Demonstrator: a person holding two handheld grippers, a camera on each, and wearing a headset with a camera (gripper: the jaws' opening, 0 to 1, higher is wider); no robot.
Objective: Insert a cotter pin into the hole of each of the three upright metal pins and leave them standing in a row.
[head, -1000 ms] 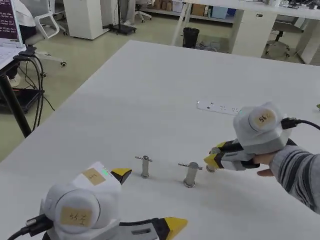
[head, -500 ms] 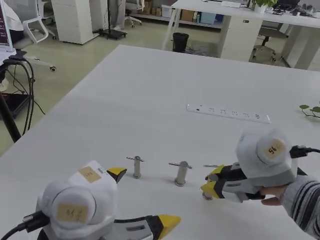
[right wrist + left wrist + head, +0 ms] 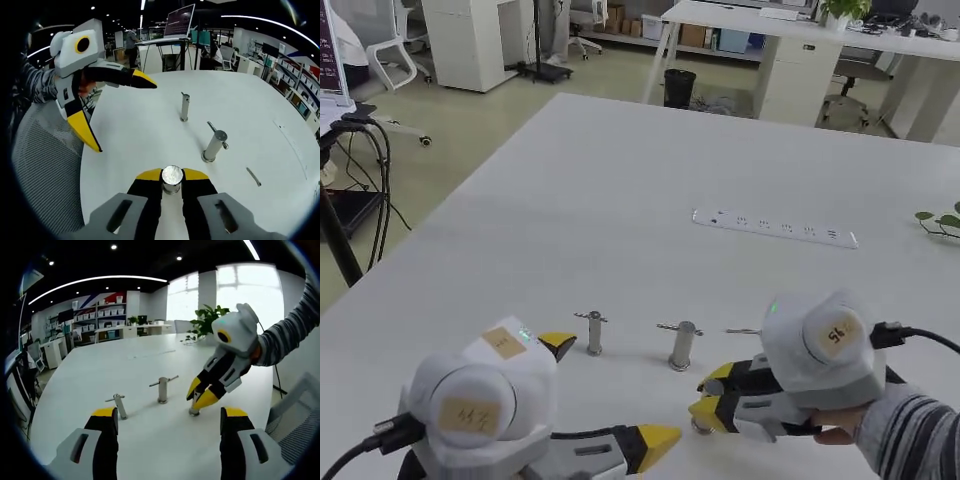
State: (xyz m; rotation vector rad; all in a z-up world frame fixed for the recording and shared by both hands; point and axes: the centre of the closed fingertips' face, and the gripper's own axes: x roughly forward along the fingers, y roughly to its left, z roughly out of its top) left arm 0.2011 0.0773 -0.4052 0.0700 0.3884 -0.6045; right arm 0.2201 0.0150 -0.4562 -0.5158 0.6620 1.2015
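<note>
Pin (image 3: 171, 175) clamped upright in right gripper (image 3: 171, 186), likely stiff, slick steel; thin cotter (image 3: 253, 176) lying ahead-right wants a mid-shank pinch; left gripper (image 3: 169, 412) jaws apart.

On the white tabletop (image 3: 620, 190), the three upright cylindrical metal pins (image 3: 682, 346) are bare silver. The pale grey plastic left gripper (image 3: 610, 390) and right gripper (image 3: 704, 398) have black jaws tipped yellow and tan paper labels (image 3: 837, 335). The knitted sleeve (image 3: 915, 430) is striped grey and charcoal
</note>
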